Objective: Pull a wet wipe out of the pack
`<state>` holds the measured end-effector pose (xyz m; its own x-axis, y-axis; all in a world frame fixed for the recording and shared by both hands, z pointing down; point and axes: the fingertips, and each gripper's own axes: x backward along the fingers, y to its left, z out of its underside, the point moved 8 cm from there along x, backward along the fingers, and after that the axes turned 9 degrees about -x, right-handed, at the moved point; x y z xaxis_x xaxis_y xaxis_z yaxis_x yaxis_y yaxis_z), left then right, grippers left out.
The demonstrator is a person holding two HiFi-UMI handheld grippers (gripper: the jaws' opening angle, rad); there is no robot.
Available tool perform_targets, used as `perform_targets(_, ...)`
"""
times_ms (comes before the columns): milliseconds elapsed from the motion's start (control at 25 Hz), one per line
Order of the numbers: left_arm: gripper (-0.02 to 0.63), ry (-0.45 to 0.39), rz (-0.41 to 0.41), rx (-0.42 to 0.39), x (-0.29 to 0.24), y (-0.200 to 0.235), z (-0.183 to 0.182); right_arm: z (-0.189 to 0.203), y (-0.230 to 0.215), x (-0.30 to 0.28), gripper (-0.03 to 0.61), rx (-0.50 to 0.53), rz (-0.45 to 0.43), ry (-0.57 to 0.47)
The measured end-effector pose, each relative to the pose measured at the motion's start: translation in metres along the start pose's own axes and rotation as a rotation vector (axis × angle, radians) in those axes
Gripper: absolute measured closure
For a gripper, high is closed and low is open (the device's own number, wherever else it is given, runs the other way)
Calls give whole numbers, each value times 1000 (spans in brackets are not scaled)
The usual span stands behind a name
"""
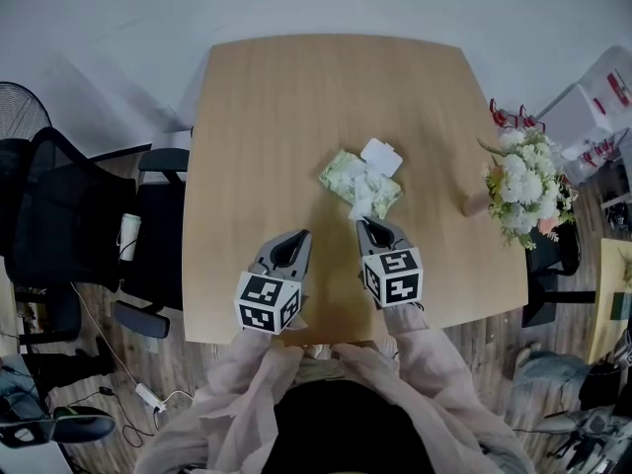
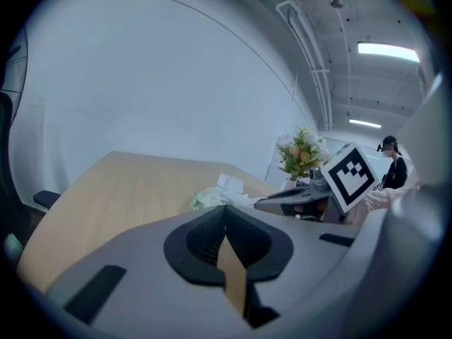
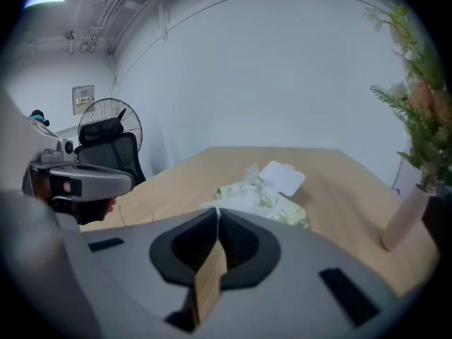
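Fingers [image 3: 244, 246] of the right gripper [image 1: 370, 225] are clenched on a white wipe [image 1: 363, 203] trailing from the green pack [image 1: 341, 173] mid-worktop [image 1: 286, 107]. Beside it, the left gripper [image 1: 299, 237] is clenched on nothing. Flowers [image 1: 523, 188] stand at the right edge, with an office chair [image 1: 69, 215] on the wooden floor [image 1: 109, 354] to the left.

The light wooden table [image 1: 267, 117] has rounded corners. To the right of the right gripper [image 1: 368, 224], near the table's right edge, a bouquet of white and pale pink flowers [image 1: 528, 191] is in a slim, pale vase [image 1: 477, 205]. Further to that side, off the table, are white boxes with red marks [image 1: 597, 107]. To the left of the left gripper [image 1: 300, 235], beside the table, stands a black mesh office chair [image 1: 69, 225], and past it a black fan [image 1: 20, 102]. On the wooden floor [image 1: 99, 433] on that same side lies a white power strip [image 1: 148, 395] with its cable. Far beyond the right gripper, a person in dark clothes [image 2: 392, 168] is standing.
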<state>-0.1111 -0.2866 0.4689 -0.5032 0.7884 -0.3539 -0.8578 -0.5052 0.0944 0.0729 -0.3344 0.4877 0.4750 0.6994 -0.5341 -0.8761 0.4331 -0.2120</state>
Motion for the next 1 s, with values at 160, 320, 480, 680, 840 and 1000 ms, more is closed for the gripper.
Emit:
perform_targets(160,603,-4,5,-5,4,-2,1,2,2,6,566,-2,6,-6)
perform_targets(320,603,-7,9,-7,10,-5,1,5,6,11,566,-6,9,-9)
perform_targets(480,603,-10,12,-13,16,-8,3,9,10,18,566,-15,15,-17)
perform_targets(680,603,-15,19,-19,22,-11,5,15,13,28,566,-28,20,-33)
perform_targets(840,603,-21,22,-21,27,-13,6,18,16,37,566,-30,6,-43)
perform_targets(1000,603,-36,25,-22,30,-15,3,20,20,47,566,-25,3,-51)
